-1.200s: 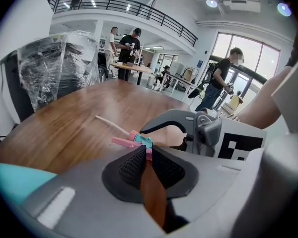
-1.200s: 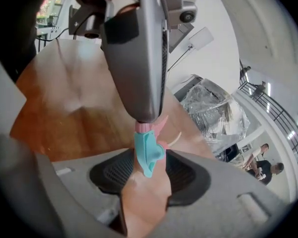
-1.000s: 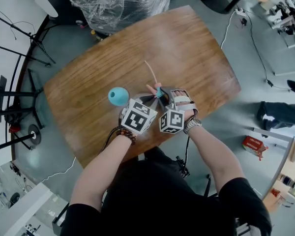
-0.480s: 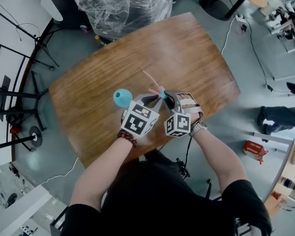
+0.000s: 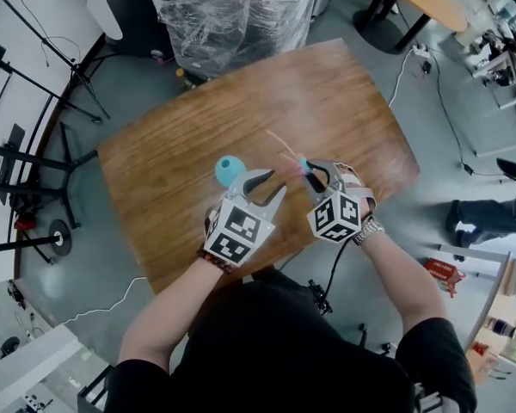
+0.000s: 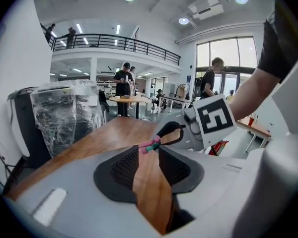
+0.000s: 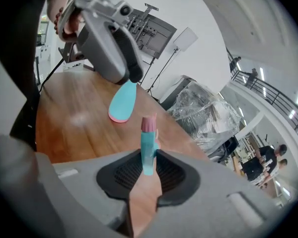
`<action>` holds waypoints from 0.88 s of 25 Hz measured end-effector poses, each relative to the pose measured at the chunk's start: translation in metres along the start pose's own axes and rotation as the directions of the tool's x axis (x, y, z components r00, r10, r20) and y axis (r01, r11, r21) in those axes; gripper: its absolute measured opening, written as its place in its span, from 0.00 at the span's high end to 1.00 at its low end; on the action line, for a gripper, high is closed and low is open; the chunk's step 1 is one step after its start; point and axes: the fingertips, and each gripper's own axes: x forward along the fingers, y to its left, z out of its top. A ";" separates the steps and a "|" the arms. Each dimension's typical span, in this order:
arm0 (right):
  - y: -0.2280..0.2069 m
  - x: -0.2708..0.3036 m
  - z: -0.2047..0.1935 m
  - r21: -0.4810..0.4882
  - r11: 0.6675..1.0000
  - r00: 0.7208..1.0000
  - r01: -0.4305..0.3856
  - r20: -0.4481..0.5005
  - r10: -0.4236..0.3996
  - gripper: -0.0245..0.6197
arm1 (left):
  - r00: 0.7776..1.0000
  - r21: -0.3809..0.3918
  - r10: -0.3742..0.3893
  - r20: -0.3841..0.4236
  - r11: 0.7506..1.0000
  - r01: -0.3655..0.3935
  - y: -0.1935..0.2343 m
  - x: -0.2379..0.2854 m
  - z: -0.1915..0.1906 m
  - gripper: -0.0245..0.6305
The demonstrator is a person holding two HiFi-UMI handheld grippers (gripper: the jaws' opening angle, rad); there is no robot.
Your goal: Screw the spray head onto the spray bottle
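Right gripper has just clamped onto the spray head, left gripper has just been opening with nothing in it, and the teal spray bottle stands toward the wooden table's near edge.

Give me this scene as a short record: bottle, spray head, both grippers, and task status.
bottle: on the table, held by neither gripper
spray head: in the right gripper, off the bottle
left gripper: jaws just opened, nothing between them
right gripper: jaws just closed, shut on the spray head
task status: spray head not yet screwed on
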 end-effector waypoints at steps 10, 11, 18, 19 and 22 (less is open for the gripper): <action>-0.022 -0.058 0.060 0.195 0.973 0.992 -0.126 0.020 0.124 0.85 | 0.964 0.013 0.254 0.078 0.967 -0.255 0.056 -0.054 -0.041 0.58; -0.023 -0.065 0.067 0.209 0.968 0.990 -0.138 0.024 0.136 0.85 | 0.960 0.002 0.273 0.070 0.962 -0.273 0.064 -0.054 -0.048 0.51; -0.024 -0.109 0.109 0.249 0.946 0.978 -0.207 0.036 0.204 0.85 | 0.965 -0.054 0.261 0.000 0.964 -0.260 0.096 -0.029 -0.090 0.28; -0.023 -0.114 0.114 0.247 0.945 0.976 -0.215 0.033 0.214 0.85 | 0.968 -0.048 0.250 -0.012 0.967 -0.250 0.098 -0.023 -0.096 0.27; -0.021 -0.128 0.126 0.231 0.943 0.970 -0.239 0.020 0.241 0.85 | 0.976 -0.022 0.213 -0.054 0.976 -0.215 0.101 -0.006 -0.112 0.20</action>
